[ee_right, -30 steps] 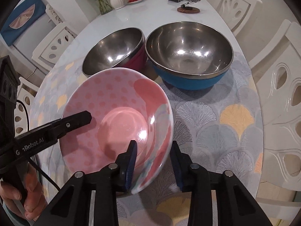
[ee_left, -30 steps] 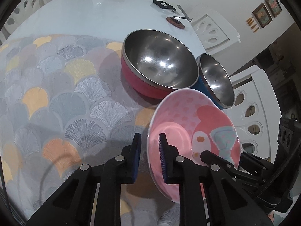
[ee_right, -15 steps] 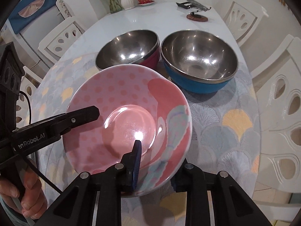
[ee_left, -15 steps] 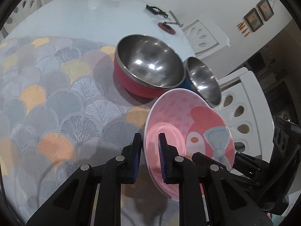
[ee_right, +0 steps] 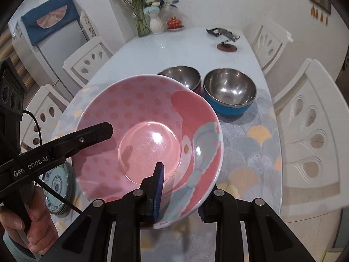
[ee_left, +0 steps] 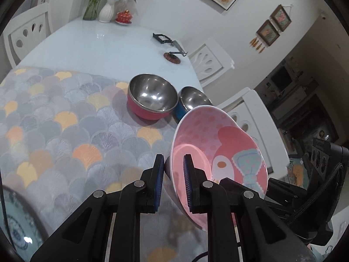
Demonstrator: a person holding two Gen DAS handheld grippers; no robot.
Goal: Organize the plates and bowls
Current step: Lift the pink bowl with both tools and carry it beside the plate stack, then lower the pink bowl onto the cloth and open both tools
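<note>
R gripper (ee_right: 181,193): jaws pinch near rim of pink bowl (ee_right: 148,137), one finger inside, one under.
L gripper (ee_left: 173,182): jaws narrow, set over left rim of pink bowl (ee_left: 218,152); pad on inner side; touching or not, cannot tell.
Pink bowl: 1. Up in the air, tilted, above the mat. Dots + cartoon face w/ blue bow inside. No food in it.
Steel bowls: 2, side by side, well past the pink bowl. Red bowl (ee_left: 150,100) and blue bowl (ee_right: 229,93). Both upright on mat, nothing in them, shiny inside.
Blue-white plates (ee_right: 57,187): small stack at left edge of mat, below pink bowl in R view. Count hard to tell, mostly hidden.
Mat (ee_left: 65,126): 1, fan shapes in gray, yellow, orange. Covers near part of table.
Table (ee_left: 98,43): 1, white, glossy.
Far end of table: 1 white vase (ee_right: 156,25) w/ flowers, 1 glass vase (ee_right: 141,25) w/ stems, 1 small red dish (ee_right: 174,24).
Phone stand (ee_right: 225,39): 1, black and silver, round brown base, on bare table behind steel bowls.
Chairs (ee_right: 305,118): white, w/ teardrop holes, around table.
Hand (ee_right: 32,224): holds L gripper handle.
</note>
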